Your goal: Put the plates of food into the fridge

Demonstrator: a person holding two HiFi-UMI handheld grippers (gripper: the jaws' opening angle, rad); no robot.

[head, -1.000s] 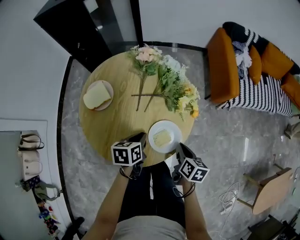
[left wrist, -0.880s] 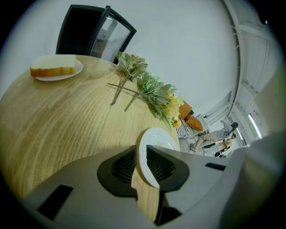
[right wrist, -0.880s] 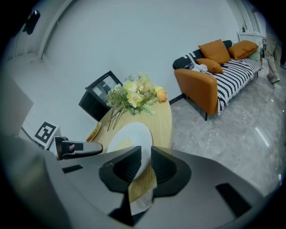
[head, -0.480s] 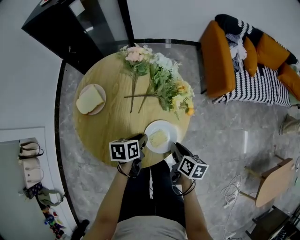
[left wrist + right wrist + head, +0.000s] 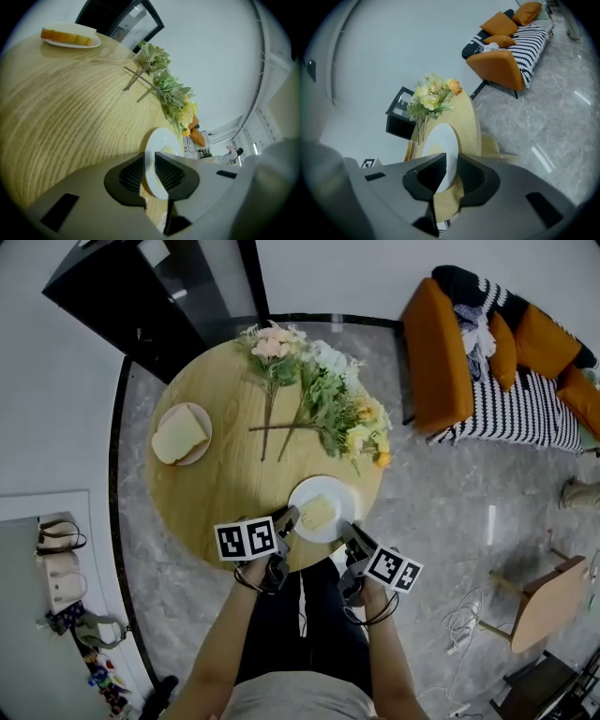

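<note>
Both tools are clamped on one thing. The left tool (image 5: pixel 289 518) has its jaws pinched over the near-left rim of the white plate (image 5: pixel 330 484), and the right tool (image 5: pixel 344 529) has its jaws pinched over the near-right rim. In each gripper view the thin edge of the plate runs between the ribbed pads with no clear gap on either side, so both read as gripping rather than merely straddling.

Two grips spread along the near edge make sense for a flat, shallow dish. One pinch alone would let it tip, and the pale yellow slice (image 5: pixel 318 513) on it could slide; two should keep it level for the carry.

The plate appears to rest on the round wooden surface (image 5: pixel 225 484), close to the edge nearest the person, which puts its rim within easy reach. Judged from this, the step in hand is the pick-up of the first plate.

Just beyond it lies a bunch of flowers (image 5: pixel 328 409), near enough that a lift would best go up and back toward the person. Well apart, at the far left of the surface, a second plate (image 5: pixel 187 408) carrying a slab of bread (image 5: pixel 180 437) waits untouched.

Behind the surface stands a dark cabinet (image 5: pixel 141 296) with a glass-fronted door. It is possibly the fridge, though that cannot be told for certain. An orange sofa (image 5: pixel 445 352) stands on the marble floor (image 5: pixel 450 502) to the right.
</note>
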